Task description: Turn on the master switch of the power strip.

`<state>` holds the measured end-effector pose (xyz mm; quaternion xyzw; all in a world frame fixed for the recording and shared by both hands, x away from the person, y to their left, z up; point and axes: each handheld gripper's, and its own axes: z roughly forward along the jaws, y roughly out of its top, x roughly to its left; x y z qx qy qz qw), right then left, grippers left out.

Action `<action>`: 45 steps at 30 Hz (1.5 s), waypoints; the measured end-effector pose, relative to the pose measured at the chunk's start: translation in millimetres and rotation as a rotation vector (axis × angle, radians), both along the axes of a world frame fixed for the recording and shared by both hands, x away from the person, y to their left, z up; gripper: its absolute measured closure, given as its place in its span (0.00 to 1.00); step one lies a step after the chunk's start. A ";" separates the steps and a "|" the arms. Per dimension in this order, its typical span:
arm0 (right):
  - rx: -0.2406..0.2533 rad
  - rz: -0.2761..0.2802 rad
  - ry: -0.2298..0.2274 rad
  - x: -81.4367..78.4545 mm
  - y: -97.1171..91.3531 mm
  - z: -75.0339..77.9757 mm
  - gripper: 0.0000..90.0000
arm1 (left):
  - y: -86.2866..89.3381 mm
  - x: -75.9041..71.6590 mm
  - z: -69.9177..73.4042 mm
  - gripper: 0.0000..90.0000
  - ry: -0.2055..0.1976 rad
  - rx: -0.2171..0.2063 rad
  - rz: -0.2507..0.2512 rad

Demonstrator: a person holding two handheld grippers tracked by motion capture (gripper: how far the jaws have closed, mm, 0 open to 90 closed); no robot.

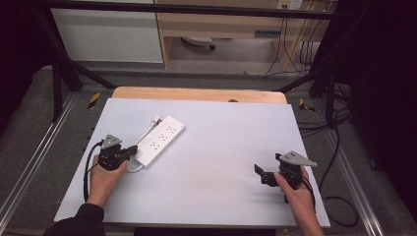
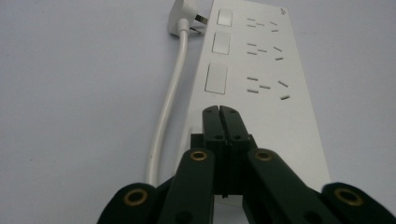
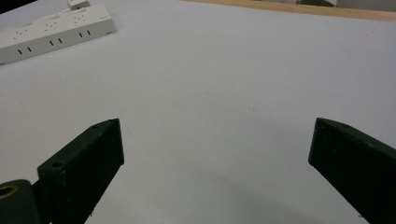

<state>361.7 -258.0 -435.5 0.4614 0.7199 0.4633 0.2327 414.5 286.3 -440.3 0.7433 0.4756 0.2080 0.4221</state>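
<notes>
Across the white table (image 1: 216, 162) little else lies about; a wooden strip (image 1: 196, 94) edges its far side, and nothing stands between the grippers and the power strip (image 1: 160, 139). On the left half, the left gripper (image 1: 132, 151) points at the strip's near end, its jaws pressed together over that end, pinching nothing. Well apart on the right, the right gripper (image 1: 265, 169) is held level with jaws spread wide over bare table. White and long, the power strip bears three rows of sockets with switches; its cord (image 2: 168, 102) runs alongside to a plug (image 2: 183, 16).

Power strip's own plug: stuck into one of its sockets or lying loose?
Loose. The plug lies on the table beside the far end of the power strip, prongs bare; all visible sockets are empty.
</notes>
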 end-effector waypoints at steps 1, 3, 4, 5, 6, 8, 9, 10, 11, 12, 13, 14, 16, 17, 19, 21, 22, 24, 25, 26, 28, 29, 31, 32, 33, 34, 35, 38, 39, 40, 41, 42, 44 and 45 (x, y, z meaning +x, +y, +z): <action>0.000 0.000 0.001 -0.1 0.0 0.1 0.04 | 0.0 0.0 -0.1 1.00 -0.001 -0.001 0.000; 0.000 0.000 0.000 0.0 -0.1 0.1 0.04 | 0.1 0.0 -0.1 1.00 -0.001 -0.001 -0.001; -0.001 0.000 -0.002 0.0 -0.3 0.1 0.04 | 0.2 -0.1 0.0 1.00 -0.003 0.000 0.000; 0.000 -0.002 -0.003 -0.1 -0.3 0.2 0.04 | 0.2 -0.3 0.1 1.00 -0.005 -0.003 0.001; 0.000 -0.002 -0.004 -0.1 -0.3 0.2 0.04 | 0.3 -0.5 0.4 1.00 -0.009 -0.003 0.000; 0.000 -0.002 -0.004 -0.1 -0.3 0.3 0.04 | 0.4 -0.8 1.1 1.00 -0.013 -0.008 0.000; 0.000 -0.002 -0.004 -0.1 -0.3 0.3 0.04 | 0.4 -1.0 1.4 1.00 -0.017 -0.009 0.000; 0.000 -0.002 -0.004 -0.1 -0.3 0.2 0.04 | 0.3 -1.2 1.6 1.00 -0.020 -0.011 0.000; 0.000 -0.002 -0.004 -0.1 -0.3 0.3 0.04 | 0.3 -1.3 1.8 1.00 -0.022 -0.013 -0.001; 0.000 -0.001 -0.003 -0.1 -0.4 0.4 0.04 | 0.3 -1.4 2.0 1.00 -0.024 -0.015 -0.001; 0.000 -0.001 -0.003 -0.1 -0.4 0.4 0.04 | 0.4 -1.5 2.3 1.00 -0.027 -0.015 -0.003; 0.000 -0.002 -0.004 0.0 -0.3 0.3 0.04 | 0.4 -1.5 2.5 1.00 -0.030 -0.015 -0.004; 0.000 -0.002 -0.004 0.0 -0.3 0.3 0.04 | 0.2 -1.9 2.8 1.00 -0.035 -0.020 -0.004; 0.000 -0.002 -0.004 0.0 -0.3 0.3 0.04 | 0.0 -2.0 3.1 1.00 -0.038 -0.021 -0.005; 0.000 -0.002 -0.004 0.0 -0.2 0.2 0.04 | 0.1 -2.3 3.6 1.00 -0.044 -0.020 -0.006; 0.000 -0.002 -0.003 0.0 -0.1 0.2 0.04 | 0.1 -2.7 4.0 1.00 -0.045 -0.022 -0.008; 0.000 -0.002 -0.004 0.0 -0.2 0.2 0.04 | 0.1 -2.8 4.3 1.00 -0.049 -0.023 -0.007; 0.000 -0.001 -0.004 0.0 -0.2 0.2 0.04 | 0.0 -3.2 4.8 1.00 -0.056 -0.028 -0.006; -0.001 -0.001 -0.004 0.0 -0.2 0.2 0.04 | 0.2 -3.4 5.0 1.00 -0.060 -0.028 -0.007; -0.001 -0.002 -0.004 0.0 -0.3 0.2 0.04 | 0.1 -3.6 5.3 1.00 -0.062 -0.030 -0.007; -0.001 -0.001 -0.002 0.1 -0.2 0.2 0.04 | 0.1 -4.0 5.6 1.00 -0.065 -0.032 -0.007; -0.001 -0.001 -0.002 0.1 -0.1 0.1 0.04 | 0.2 -4.1 5.9 1.00 -0.067 -0.035 -0.006; -0.001 0.000 -0.002 -0.1 0.2 0.2 0.04 | 0.5 -4.5 6.5 0.98 -0.072 -0.040 -0.003; -0.001 0.000 -0.002 -0.1 0.2 0.2 0.04 | 0.5 -4.6 6.8 0.98 -0.076 -0.047 -0.001; -0.001 0.000 -0.002 -0.1 0.1 0.2 0.04 | 0.6 -4.9 7.1 0.97 -0.078 -0.049 0.001; -0.001 -0.001 -0.002 -0.1 0.0 0.2 0.04 | 0.8 -5.0 7.4 0.95 -0.081 -0.052 0.004; -0.002 -0.001 -0.002 0.2 -0.2 0.1 0.04 | 0.9 -5.2 7.7 0.93 -0.086 -0.056 0.006; -0.002 -0.001 -0.003 0.2 0.1 0.1 0.04 | 1.3 -5.6 8.7 0.90 -0.095 -0.062 0.010; -0.003 0.000 -0.002 0.1 0.1 0.2 0.04 | 1.4 -5.7 8.9 0.87 -0.097 -0.066 0.012; -0.003 0.000 -0.002 0.1 0.1 0.2 0.04 | 1.4 -5.8 9.2 0.87 -0.100 -0.068 0.014; -0.003 0.000 -0.002 0.0 0.1 0.2 0.04 | 1.3 -6.0 9.5 0.84 -0.102 -0.071 0.016; -0.003 0.001 -0.002 0.0 0.1 0.2 0.04 | 1.4 -6.1 9.8 0.81 -0.104 -0.074 0.017; -0.002 0.001 -0.003 0.0 0.1 0.3 0.04 | 1.0 -6.5 10.4 0.77 -0.110 -0.077 0.021; -0.002 0.000 -0.003 0.0 0.1 0.3 0.04 | 0.7 -6.6 10.8 0.74 -0.117 -0.079 0.024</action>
